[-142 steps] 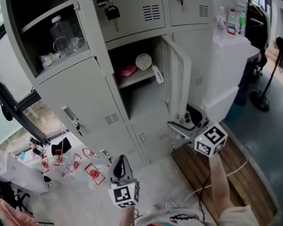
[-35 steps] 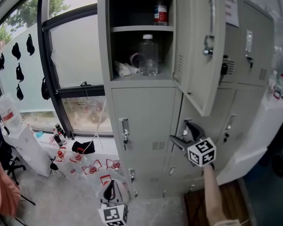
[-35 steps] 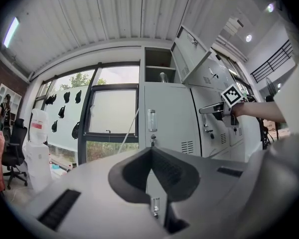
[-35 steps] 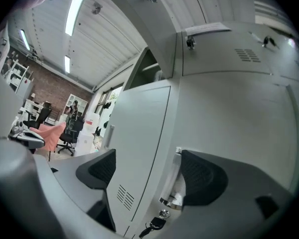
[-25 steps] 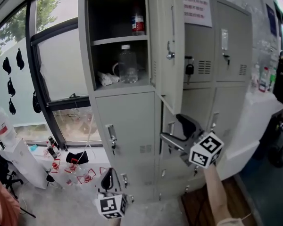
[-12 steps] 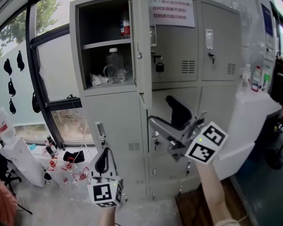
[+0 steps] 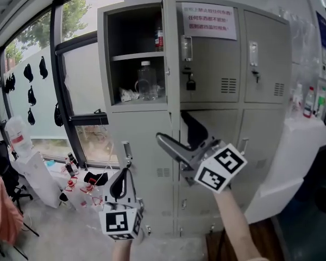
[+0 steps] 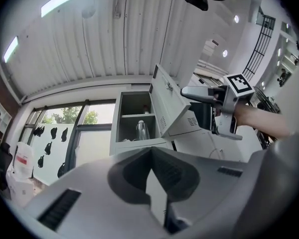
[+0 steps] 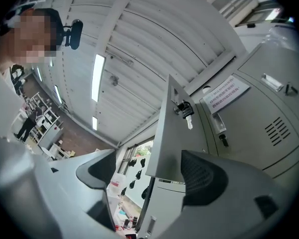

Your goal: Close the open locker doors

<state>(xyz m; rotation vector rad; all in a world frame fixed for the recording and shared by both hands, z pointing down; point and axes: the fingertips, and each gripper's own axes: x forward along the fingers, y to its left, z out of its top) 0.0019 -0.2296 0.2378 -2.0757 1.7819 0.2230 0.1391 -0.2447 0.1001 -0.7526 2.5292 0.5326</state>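
The grey locker bank [image 7: 228,91] has one open door [image 7: 171,53], the top-left one, swung out and seen edge-on. Its compartment [image 7: 136,64] holds a clear bottle [image 7: 146,80] and, on the upper shelf, a red-labelled bottle [image 7: 159,38]. My right gripper [image 7: 172,128] is open just under that door's lower edge. In the right gripper view the door [image 9: 169,133], with a key [image 9: 188,118] hanging from it, stands between the spread jaws of the right gripper [image 9: 149,171]. My left gripper [image 7: 121,174] hangs low, shut and empty, pointing up at the open door [image 8: 167,101]; its pads meet [image 8: 150,168].
A tall window [image 7: 81,75] stands left of the lockers. Floor clutter [image 7: 76,178], a water jug [image 7: 19,137] and a pink cloth [image 7: 2,211] lie at lower left. A white cabinet [image 7: 299,162] with bottles [image 7: 309,102] stands at right. A padlock [image 7: 190,83] hangs on the middle top door.
The lower middle locker door, open 5.7 s ago, is shut. My right gripper has risen and moved left to the top-left door's lower edge. The left gripper stays low.
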